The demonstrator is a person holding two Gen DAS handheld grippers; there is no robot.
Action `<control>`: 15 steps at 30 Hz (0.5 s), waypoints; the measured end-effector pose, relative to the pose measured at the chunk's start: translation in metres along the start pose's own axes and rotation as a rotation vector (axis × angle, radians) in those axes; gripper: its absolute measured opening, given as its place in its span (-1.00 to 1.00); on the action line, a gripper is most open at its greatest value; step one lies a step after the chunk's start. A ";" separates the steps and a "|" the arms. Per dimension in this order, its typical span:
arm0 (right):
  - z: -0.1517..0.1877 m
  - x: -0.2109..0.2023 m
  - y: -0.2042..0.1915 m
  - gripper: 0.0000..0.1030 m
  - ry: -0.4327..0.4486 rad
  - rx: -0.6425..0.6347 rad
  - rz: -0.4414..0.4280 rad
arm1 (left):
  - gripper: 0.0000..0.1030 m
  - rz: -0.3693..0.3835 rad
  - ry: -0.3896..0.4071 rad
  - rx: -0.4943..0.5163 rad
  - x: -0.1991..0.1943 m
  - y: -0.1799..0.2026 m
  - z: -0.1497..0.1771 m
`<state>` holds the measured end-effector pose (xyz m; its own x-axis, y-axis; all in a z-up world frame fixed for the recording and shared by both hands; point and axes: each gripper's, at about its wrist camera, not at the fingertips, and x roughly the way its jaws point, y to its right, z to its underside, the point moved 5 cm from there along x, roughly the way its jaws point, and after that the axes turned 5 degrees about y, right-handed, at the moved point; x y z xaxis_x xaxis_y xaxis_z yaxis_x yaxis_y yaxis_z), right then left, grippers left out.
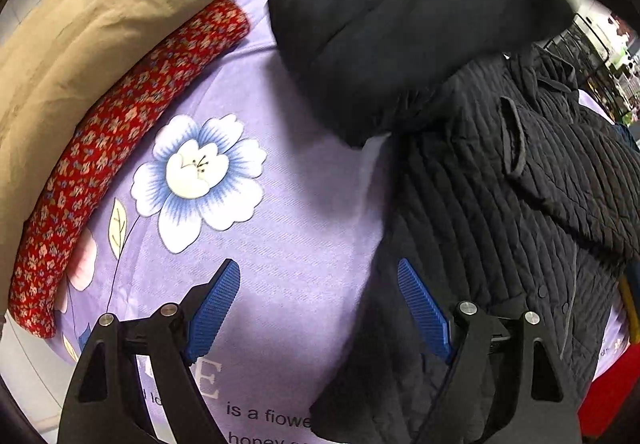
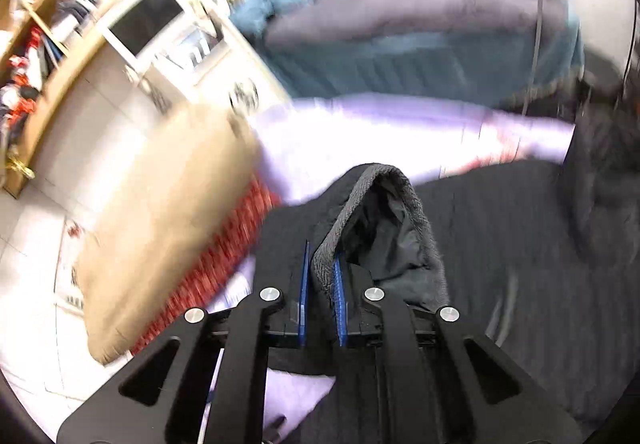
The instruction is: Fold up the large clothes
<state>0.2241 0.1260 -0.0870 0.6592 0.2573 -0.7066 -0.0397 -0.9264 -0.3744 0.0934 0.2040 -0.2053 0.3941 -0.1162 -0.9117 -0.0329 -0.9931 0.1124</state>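
Right wrist view: black quilted jacket (image 2: 520, 264) lay on lilac floral sheet (image 1: 280, 244); sleeve cuff (image 2: 384, 204) lifted, pinched between right gripper (image 2: 322, 284) pads. Left gripper (image 1: 320, 304) hovered over jacket's edge, fingers spread, holding nothing. Beside jacket: red floral roll (image 1: 132, 124), tan cushion (image 1: 100, 36). Risk, judged: shallow bite on ribbed cuff could slip mid-swing, dropping sleeve crooked; unpinned body could drag along.
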 end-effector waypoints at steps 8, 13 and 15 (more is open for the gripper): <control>-0.039 -0.110 0.106 -0.78 0.176 0.064 0.229 | 0.54 0.014 0.018 0.044 -0.004 0.022 -0.010; 0.004 -0.146 0.216 -0.78 0.123 0.254 0.404 | 0.54 0.021 0.004 0.074 -0.001 0.035 -0.008; 0.027 -0.150 0.245 -0.78 0.087 0.298 0.445 | 0.54 0.023 -0.004 0.095 0.001 0.041 -0.007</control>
<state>0.0952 -0.1327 -0.0886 0.5896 -0.1771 -0.7881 -0.5319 -0.8194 -0.2138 0.0989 0.1628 -0.1986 0.3884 -0.1386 -0.9110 -0.1292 -0.9871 0.0951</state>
